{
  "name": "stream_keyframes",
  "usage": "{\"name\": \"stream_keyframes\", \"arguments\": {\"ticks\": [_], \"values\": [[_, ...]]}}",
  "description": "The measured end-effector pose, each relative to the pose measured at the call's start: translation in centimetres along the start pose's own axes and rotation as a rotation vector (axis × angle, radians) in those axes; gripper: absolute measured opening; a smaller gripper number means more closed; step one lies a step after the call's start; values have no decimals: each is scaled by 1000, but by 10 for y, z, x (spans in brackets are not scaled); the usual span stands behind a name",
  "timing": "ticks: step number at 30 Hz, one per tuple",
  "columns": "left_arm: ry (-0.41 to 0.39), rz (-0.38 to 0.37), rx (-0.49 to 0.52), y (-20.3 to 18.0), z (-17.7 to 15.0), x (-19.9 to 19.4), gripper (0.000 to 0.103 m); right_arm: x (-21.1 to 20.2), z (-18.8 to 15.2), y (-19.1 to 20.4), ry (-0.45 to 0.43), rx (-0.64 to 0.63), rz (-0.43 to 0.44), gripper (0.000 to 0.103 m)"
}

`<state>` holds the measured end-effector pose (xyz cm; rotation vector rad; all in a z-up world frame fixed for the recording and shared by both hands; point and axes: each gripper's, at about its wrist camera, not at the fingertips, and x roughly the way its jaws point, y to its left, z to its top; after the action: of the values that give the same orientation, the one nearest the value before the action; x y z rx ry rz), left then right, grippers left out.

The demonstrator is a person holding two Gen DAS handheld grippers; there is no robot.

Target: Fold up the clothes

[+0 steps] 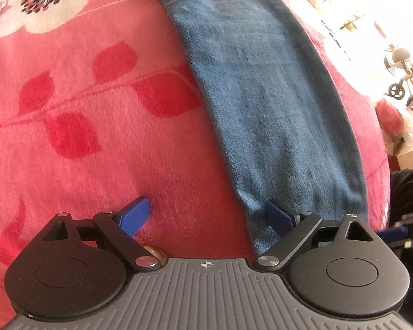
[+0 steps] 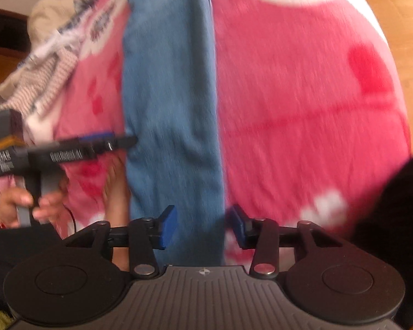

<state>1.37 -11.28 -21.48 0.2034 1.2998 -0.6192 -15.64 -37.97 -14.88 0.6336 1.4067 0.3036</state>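
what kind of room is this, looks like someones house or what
Probably a bedroom at home: a plush pink flowered blanket covers what looks like a bed, blue jeans lie across it, and more clothes are heaped at its edge.

Both wrist views are aimed steeply down, close above the bed; the blue jeans and pink floral blanket are shared.

A home bedroom — pink floral fleece blanket, heaped laundry, a wooden floor.
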Motion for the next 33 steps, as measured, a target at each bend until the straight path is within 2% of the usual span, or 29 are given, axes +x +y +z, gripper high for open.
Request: {"name": "stream_keyframes", "arguments": {"ticks": [7,12,15,20,26,33], "values": [[0,-9,-6,3,1,0,92,-1,-10,-10,39,67,34,46],[2,-16,-13,5,1,0,93,-12,3,-11,-53,64,13,47],[3,-20,-15,7,1,0,93,-11,11,-17,-86,97,31,47],[4,-26,-21,10,2,0,93,-6,11,-21,-69,82,55,47],[5,-28,-22,13,3,1,94,8,-4,-21,92,100,119,47],[4,-30,-24,17,3,0,94,27,-11,-14,226,91,169,44]]}}
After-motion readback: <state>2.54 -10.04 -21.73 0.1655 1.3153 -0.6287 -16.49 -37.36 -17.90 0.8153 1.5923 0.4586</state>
